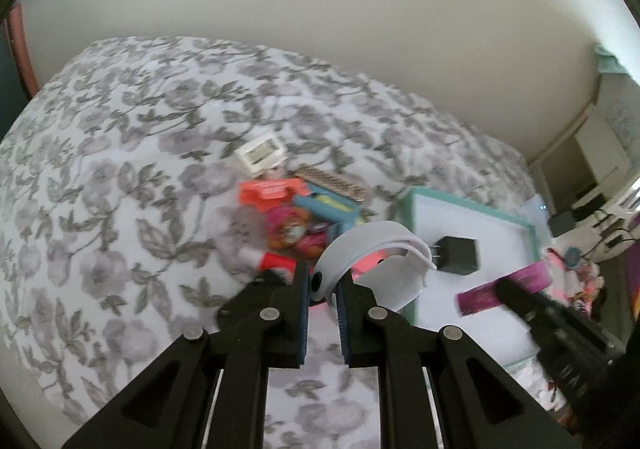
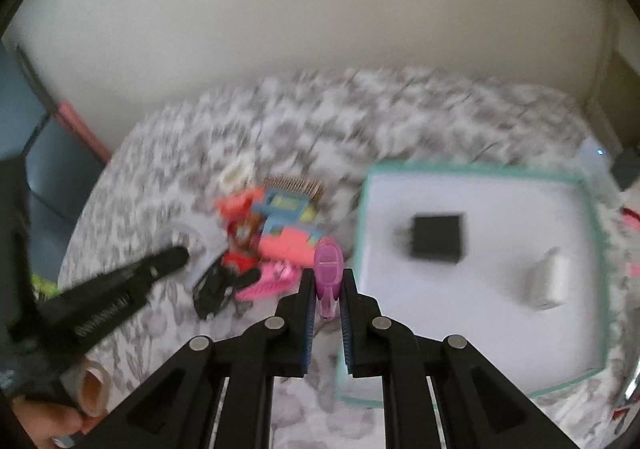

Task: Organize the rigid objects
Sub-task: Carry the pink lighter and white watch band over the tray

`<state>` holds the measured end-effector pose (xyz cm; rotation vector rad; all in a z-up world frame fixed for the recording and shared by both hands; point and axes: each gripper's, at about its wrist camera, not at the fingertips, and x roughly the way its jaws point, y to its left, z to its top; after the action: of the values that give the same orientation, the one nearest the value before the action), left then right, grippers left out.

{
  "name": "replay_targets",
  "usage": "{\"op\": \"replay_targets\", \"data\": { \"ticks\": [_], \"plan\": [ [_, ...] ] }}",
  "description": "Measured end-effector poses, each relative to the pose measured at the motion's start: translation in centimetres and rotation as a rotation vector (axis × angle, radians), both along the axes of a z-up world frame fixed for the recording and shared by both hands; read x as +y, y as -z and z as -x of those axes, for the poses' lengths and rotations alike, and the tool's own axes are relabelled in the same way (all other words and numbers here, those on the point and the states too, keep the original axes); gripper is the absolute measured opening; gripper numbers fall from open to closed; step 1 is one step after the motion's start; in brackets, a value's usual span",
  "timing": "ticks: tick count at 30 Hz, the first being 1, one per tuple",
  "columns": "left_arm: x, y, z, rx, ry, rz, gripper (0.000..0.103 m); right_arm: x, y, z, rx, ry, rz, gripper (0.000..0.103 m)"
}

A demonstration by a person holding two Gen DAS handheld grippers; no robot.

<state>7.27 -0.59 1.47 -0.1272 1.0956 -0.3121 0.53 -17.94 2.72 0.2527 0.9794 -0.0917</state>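
Note:
My left gripper (image 1: pixel 323 283) is shut on a curved white plastic band (image 1: pixel 370 245) and holds it above the floral bedspread, beside the teal-rimmed white tray (image 1: pixel 412 205). My right gripper (image 2: pixel 328 285) is shut on a purple tube (image 2: pixel 328 269) near the tray's (image 2: pixel 362 217) left rim; it also shows in the left wrist view (image 1: pixel 516 297) with the tube (image 1: pixel 500 287) over the tray. A black charger (image 1: pixel 460 255) (image 2: pixel 438 235) and a white plug (image 2: pixel 550 281) lie in the tray.
A pile of small objects lies left of the tray: a white frame (image 1: pixel 262 153), an orange piece (image 1: pixel 272 189), a blue toy (image 1: pixel 328 207), a comb (image 1: pixel 334 179), pink items (image 2: pixel 266 281). A wall stands behind the bed.

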Motion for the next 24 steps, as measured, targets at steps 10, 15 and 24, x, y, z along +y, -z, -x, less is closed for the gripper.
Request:
{"op": "replay_targets", "data": {
  "ticks": [10,15,24],
  "plan": [
    [-4.4,-0.8,1.3,-0.023,0.076,0.028,0.013,-8.1,-1.6,3.5,0.005,0.273,0.15,0.012],
    [-7.6,-0.6,2.2,-0.028,0.131,-0.001,0.013,-11.6,-1.2,5.6,0.037,0.394,0.193,0.012],
    [-13.2,0.9,3.8,-0.021,0.239,-0.065,0.013,-15.3,0.9,7.3,0.119,0.503,0.22,0.012]
  ]
}}
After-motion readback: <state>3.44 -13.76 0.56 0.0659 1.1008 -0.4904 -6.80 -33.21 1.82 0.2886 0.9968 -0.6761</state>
